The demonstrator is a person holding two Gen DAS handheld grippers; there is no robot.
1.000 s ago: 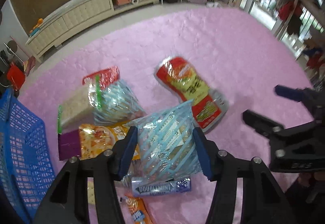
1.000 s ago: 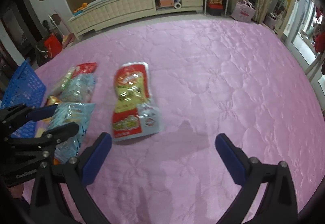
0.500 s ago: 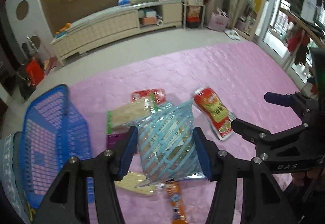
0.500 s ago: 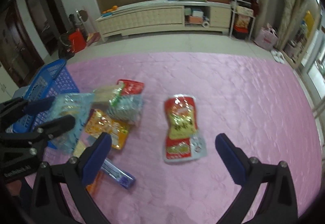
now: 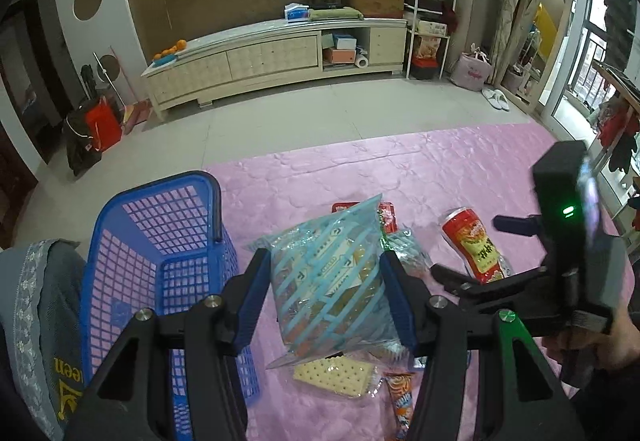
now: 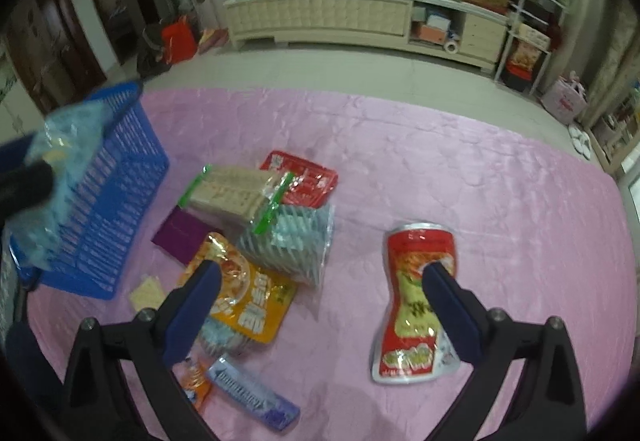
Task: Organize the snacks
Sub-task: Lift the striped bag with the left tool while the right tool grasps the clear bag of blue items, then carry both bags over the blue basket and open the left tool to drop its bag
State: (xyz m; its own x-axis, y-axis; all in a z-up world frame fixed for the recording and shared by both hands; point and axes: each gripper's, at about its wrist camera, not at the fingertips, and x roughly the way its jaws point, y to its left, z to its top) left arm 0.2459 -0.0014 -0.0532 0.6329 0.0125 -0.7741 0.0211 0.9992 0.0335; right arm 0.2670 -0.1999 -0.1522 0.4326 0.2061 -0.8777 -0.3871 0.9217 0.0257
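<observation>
Pink quilted mat [image 5: 400, 169] underfoot, and the left gripper [image 5: 325, 291] clamps a crinkly blue-striped clear snack bag [image 5: 332, 281], lifted just right of the blue plastic mesh basket [image 5: 160, 241]. Light, soft, slippery film: grip mid-body. Right gripper [image 6: 320, 305] gapes empty.

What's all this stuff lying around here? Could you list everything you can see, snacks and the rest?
Blue plastic mesh basket: one, blue, left edge of the pink quilted cover.
Blue-striped clear cracker bag: one, held in the air by the left gripper.
Second blue-striped clear bag: one, in the pile.
Red and yellow pouch: one, lying apart to the right.
Orange-yellow packet: one, in the pile.
Flat red packet: one, far side of the pile.
Beige cracker pack with green ends: one, on the pile.
Purple packet: one, beside the basket.
Blue-purple gum bar: one, near edge.
Cream cabinet: one, along the wall.
Left gripper: black, blue pads, closed on the bag.
Right gripper: black, blue pads, open.
</observation>
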